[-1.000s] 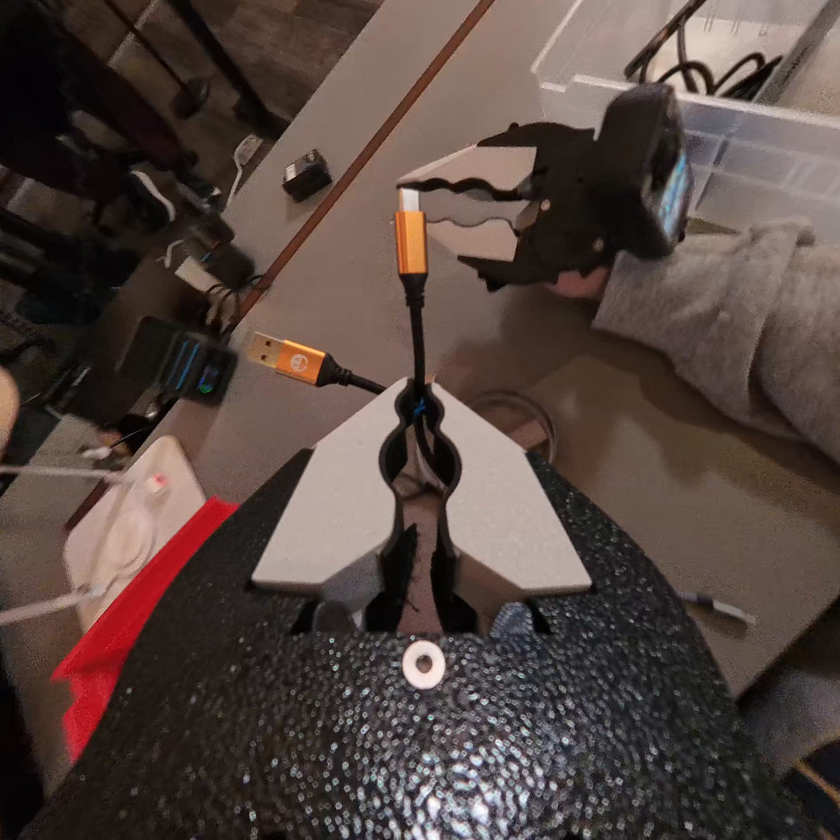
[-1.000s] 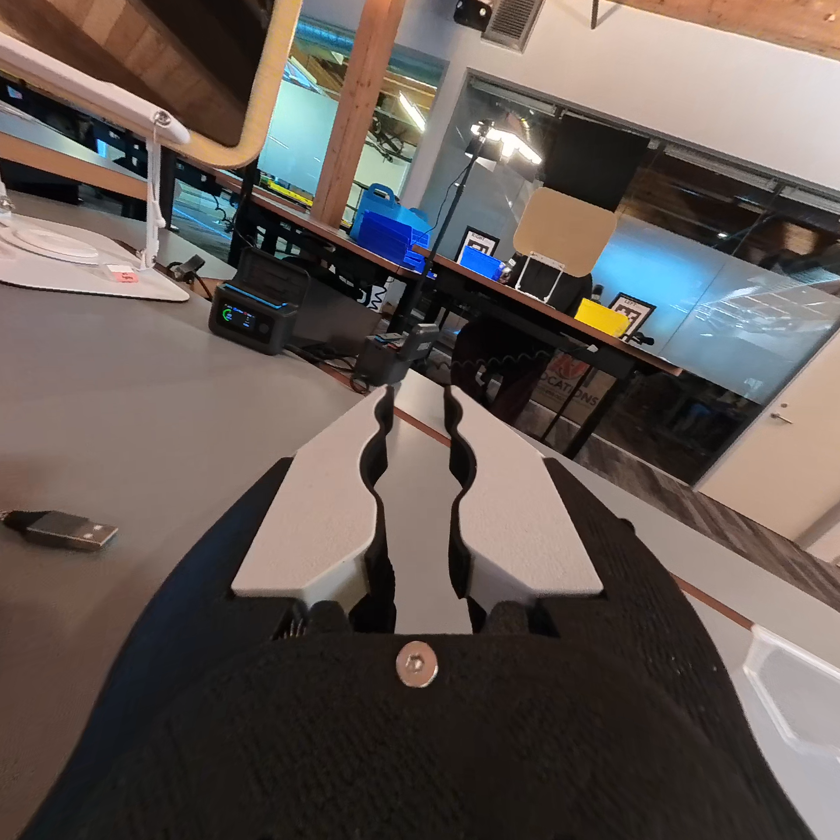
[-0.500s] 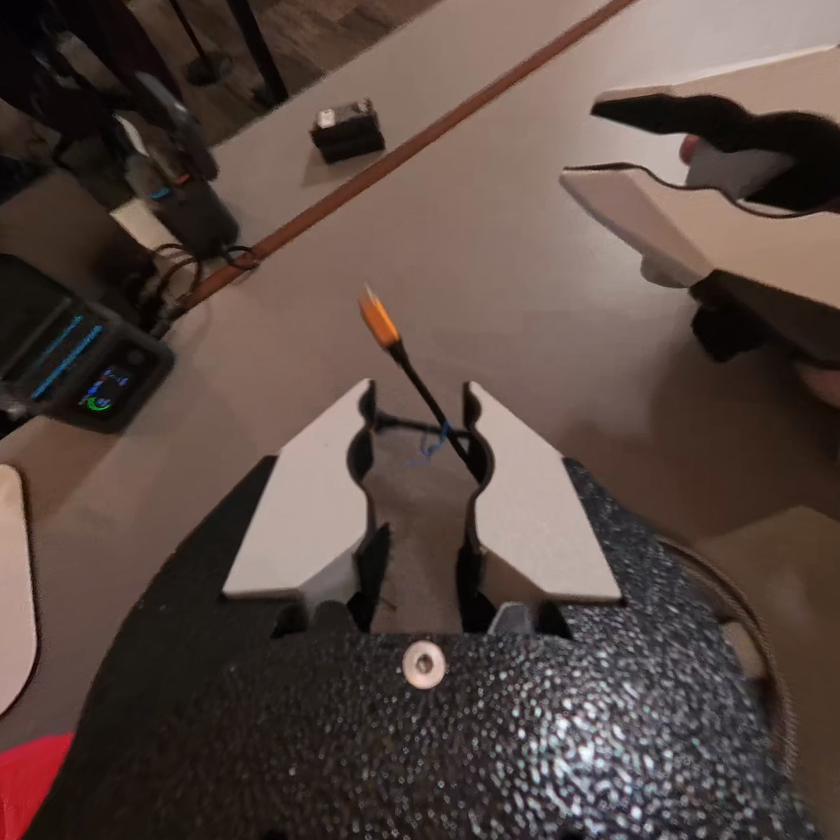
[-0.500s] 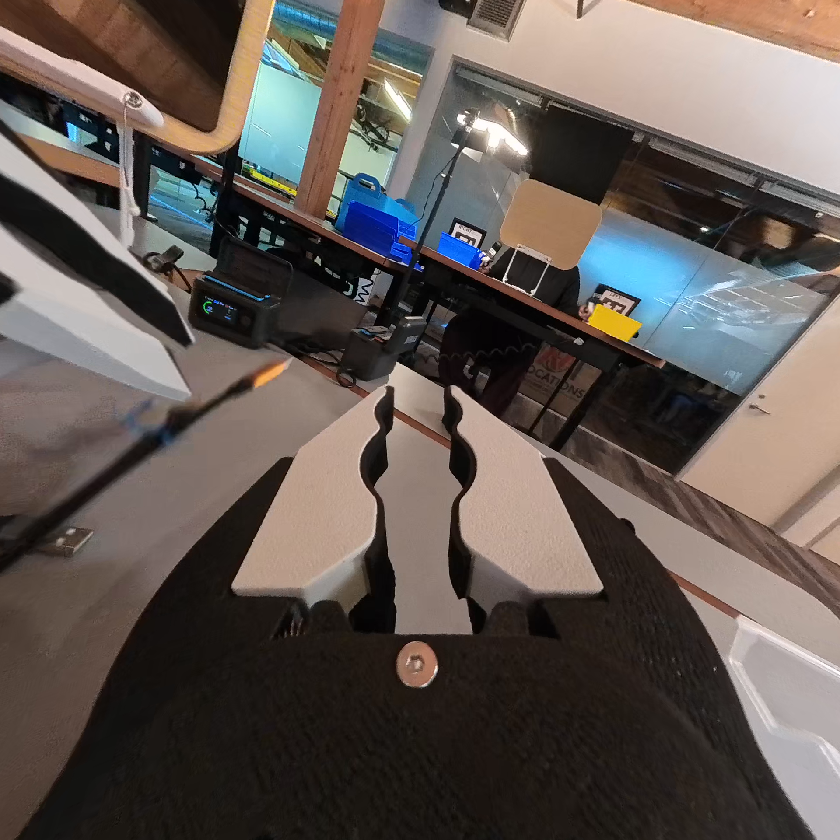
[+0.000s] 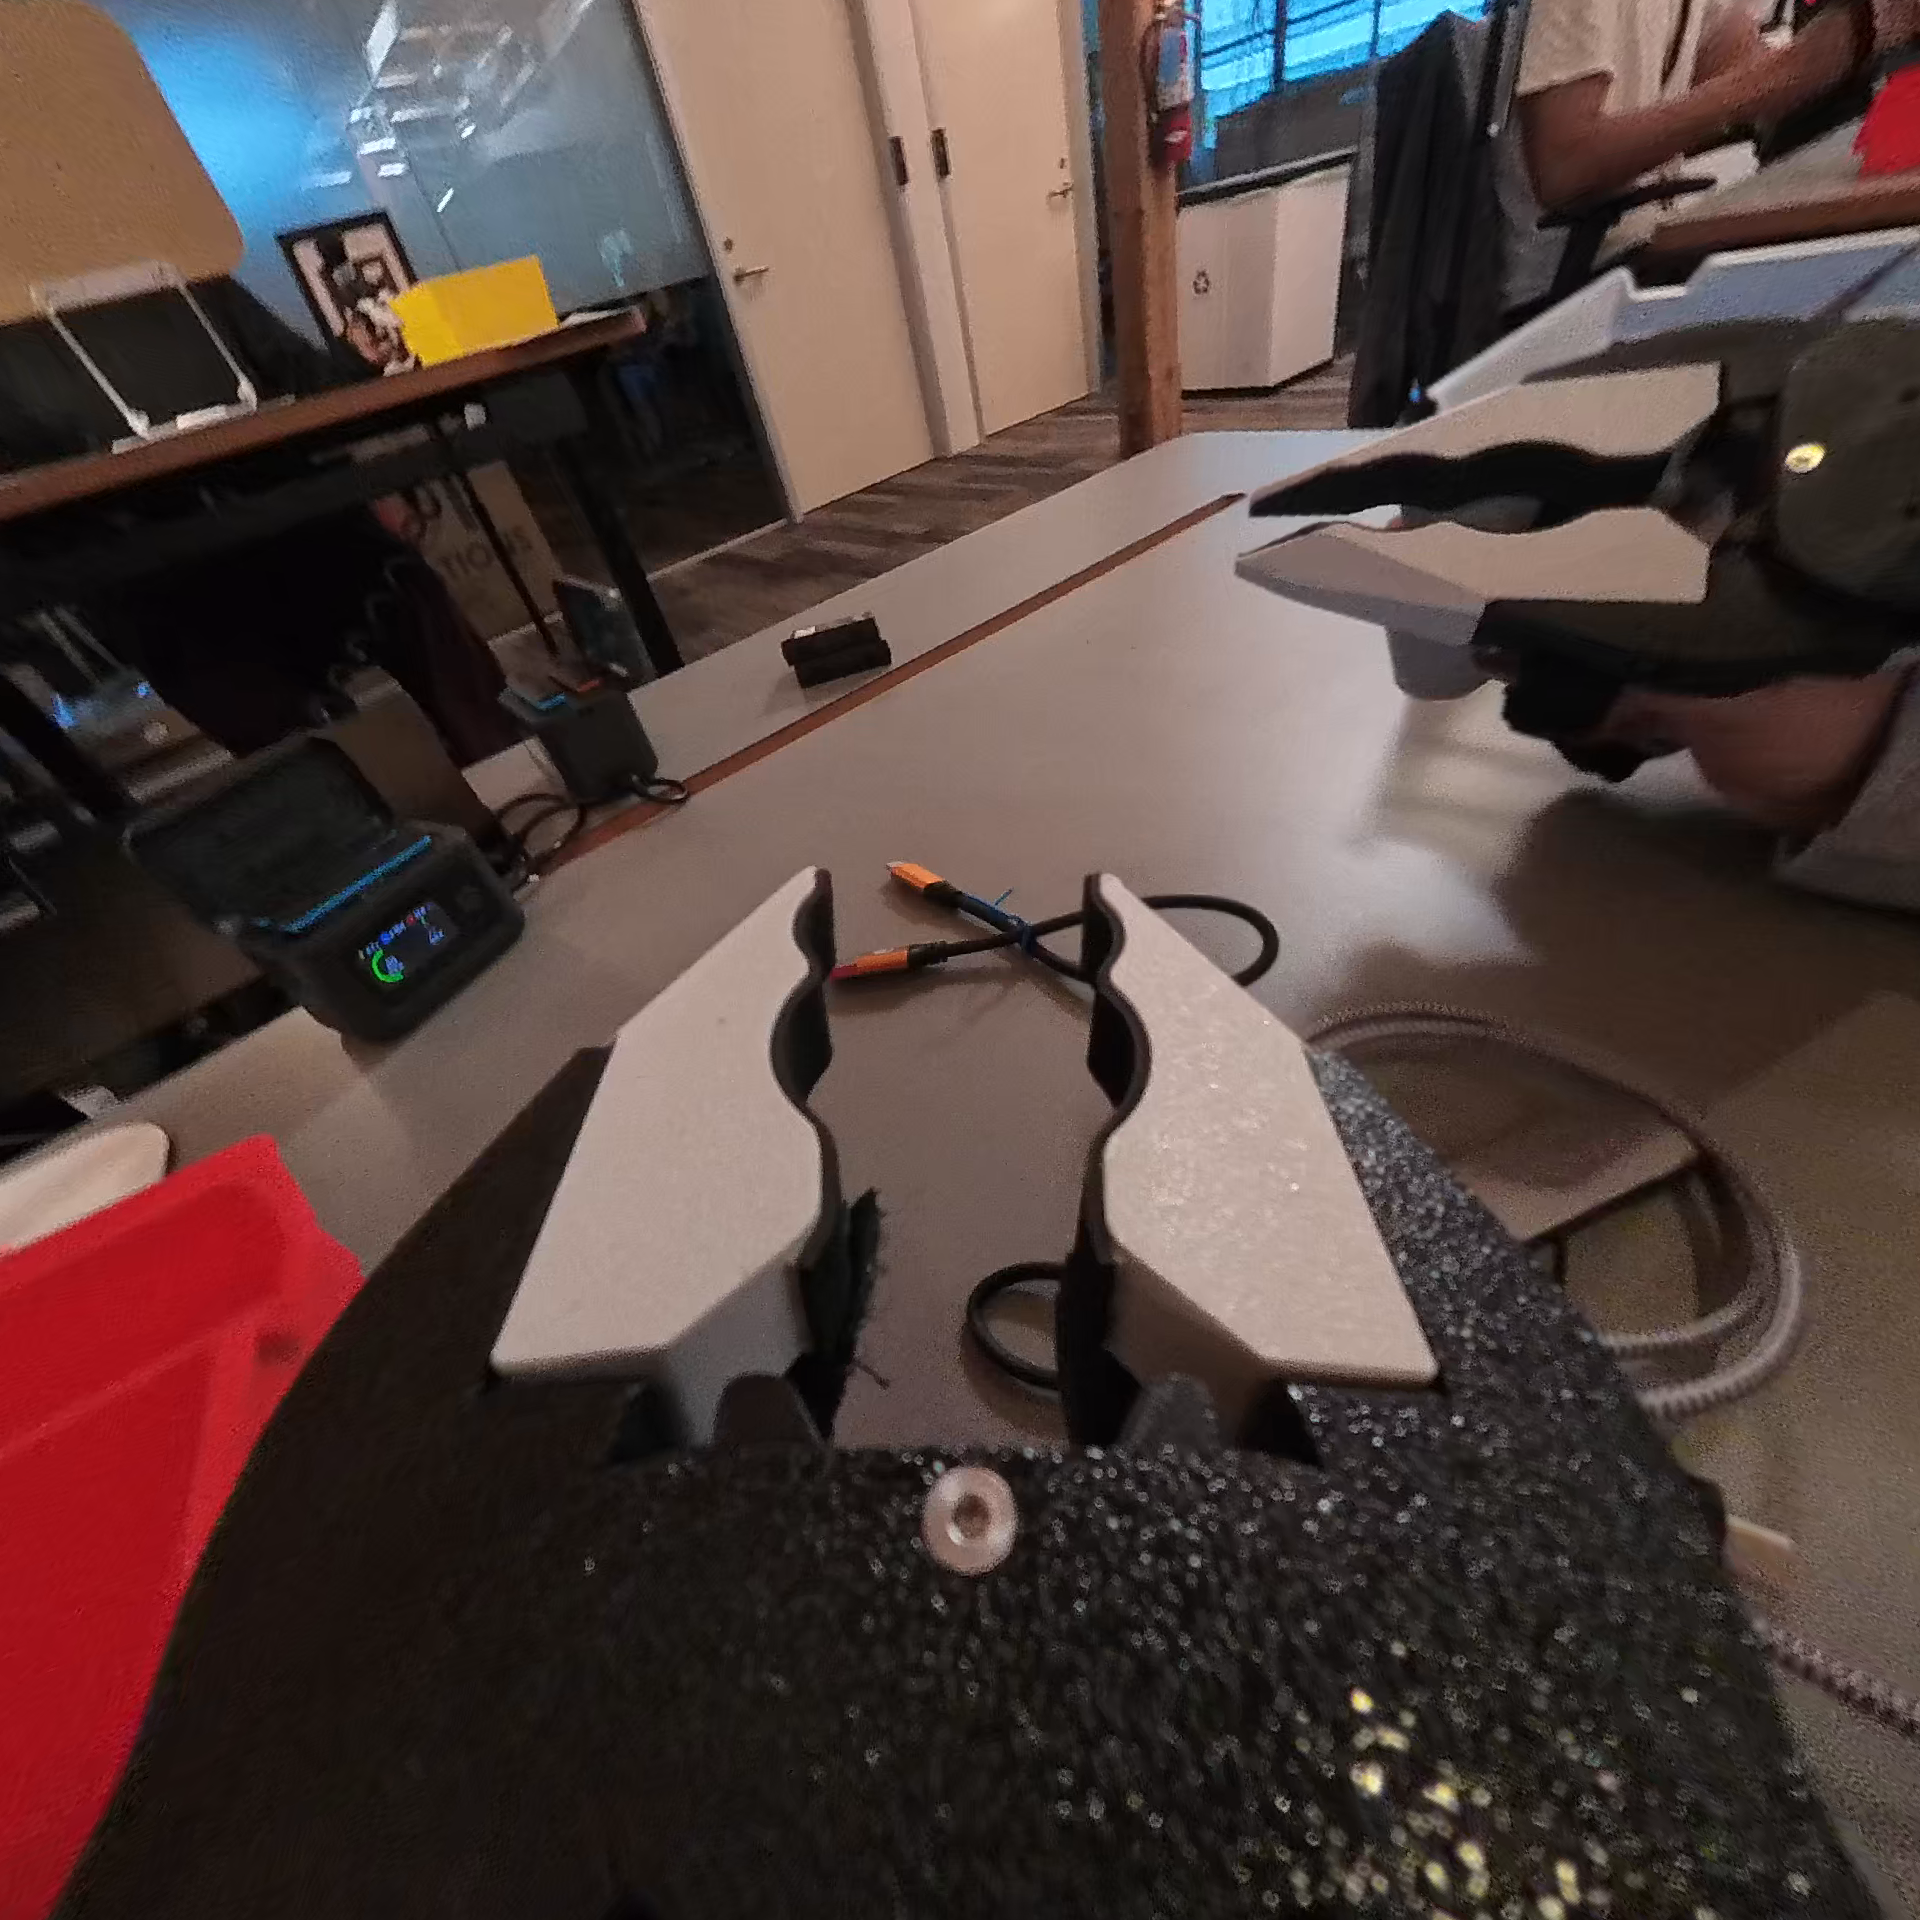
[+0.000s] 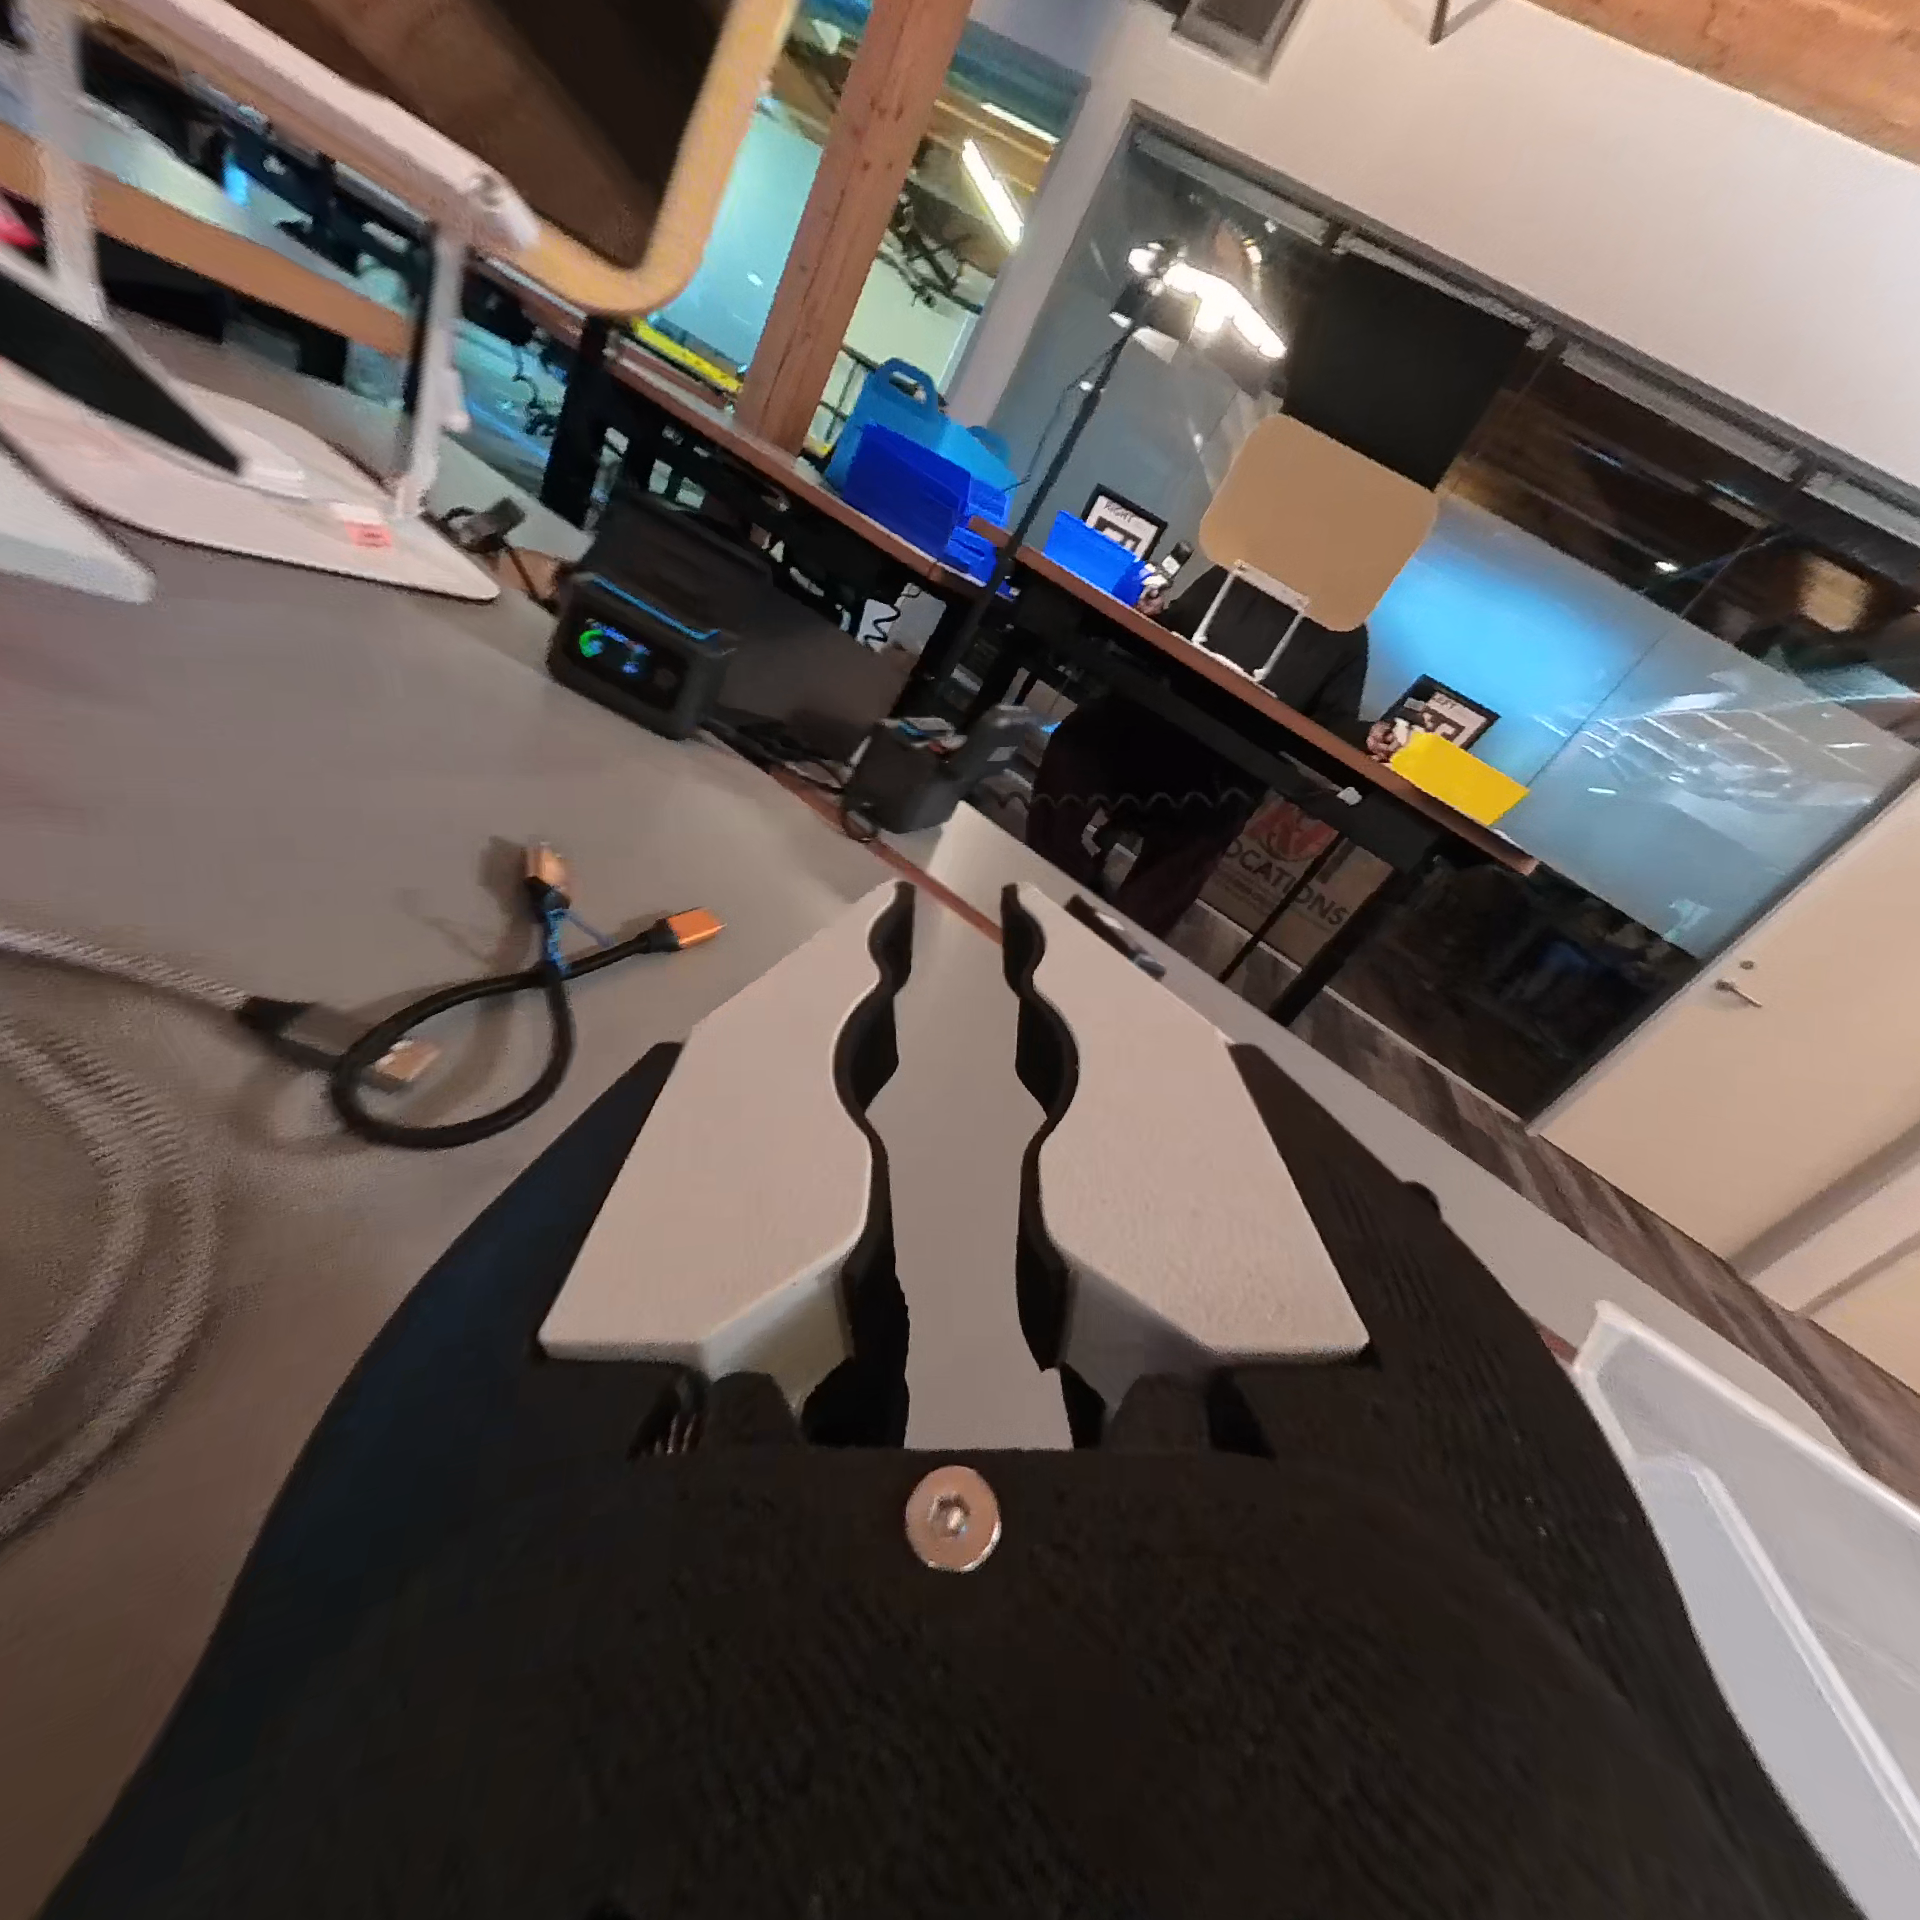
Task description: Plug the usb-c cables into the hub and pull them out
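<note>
A short black cable with orange plugs lies loose on the grey table, just ahead of my left gripper. That gripper is open and empty, with the cable's loop passing under its right finger. In the right wrist view the same cable lies to the left of my right gripper, its orange plugs pointing away. The right gripper is slightly open, empty and held above the table; it also shows in the left wrist view. I see no hub that I can identify.
A grey braided cable coils at the right of the left gripper; it also shows in the right wrist view. A black power station stands at the table's far left edge. A red bin is near left. A clear plastic bin sits right. My right fingertips sit around 15 cm from my left ones.
My left gripper opened and let go of the black cable, which dropped onto the table. The left gripper drew back and levelled out. The right gripper stayed slightly open.
</note>
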The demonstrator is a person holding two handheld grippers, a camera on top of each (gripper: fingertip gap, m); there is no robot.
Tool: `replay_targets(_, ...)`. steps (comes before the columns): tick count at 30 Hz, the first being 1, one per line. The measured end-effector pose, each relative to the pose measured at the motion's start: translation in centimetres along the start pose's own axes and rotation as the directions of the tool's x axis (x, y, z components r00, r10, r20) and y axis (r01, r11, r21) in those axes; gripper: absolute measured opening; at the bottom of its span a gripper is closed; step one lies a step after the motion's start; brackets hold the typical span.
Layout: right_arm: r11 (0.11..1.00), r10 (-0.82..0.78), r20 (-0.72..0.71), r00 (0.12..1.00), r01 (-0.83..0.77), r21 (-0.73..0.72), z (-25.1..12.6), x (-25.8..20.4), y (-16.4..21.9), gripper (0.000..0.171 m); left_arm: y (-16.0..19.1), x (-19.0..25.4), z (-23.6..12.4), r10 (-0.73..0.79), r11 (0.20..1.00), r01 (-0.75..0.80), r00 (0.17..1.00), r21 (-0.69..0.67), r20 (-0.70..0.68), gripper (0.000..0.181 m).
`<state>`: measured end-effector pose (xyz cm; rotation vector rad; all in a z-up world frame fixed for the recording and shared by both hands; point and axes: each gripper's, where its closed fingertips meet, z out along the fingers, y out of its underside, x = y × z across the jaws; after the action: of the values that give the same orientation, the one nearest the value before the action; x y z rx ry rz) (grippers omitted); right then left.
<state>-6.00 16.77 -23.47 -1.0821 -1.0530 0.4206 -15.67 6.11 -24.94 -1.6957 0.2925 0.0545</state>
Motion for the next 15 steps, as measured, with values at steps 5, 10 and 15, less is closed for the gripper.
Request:
replay_targets(5,0.998,0.052,0.45,0.891,-0.032,-0.051,-3.8,-7.3,-1.9,0.018,-0.5,1.4,0.0,0.074,0.996,-0.07,0.994,0.047,-0.077,0.036)
replay_targets(10,0.921,0.307,0.715,0.628,-0.007,-0.389,-7.1,-13.3,-0.2,0.031,-0.7,2.4,0.1,0.036,0.998,-0.029,0.989,0.051,-0.142,0.033)
replay_targets(15,0.879,0.359,0.743,0.565,0.063,-0.473,-7.8,-15.9,0.7,0.034,-0.9,2.8,-0.1,0.103,0.994,-0.097,0.984,0.046,-0.144,0.032)
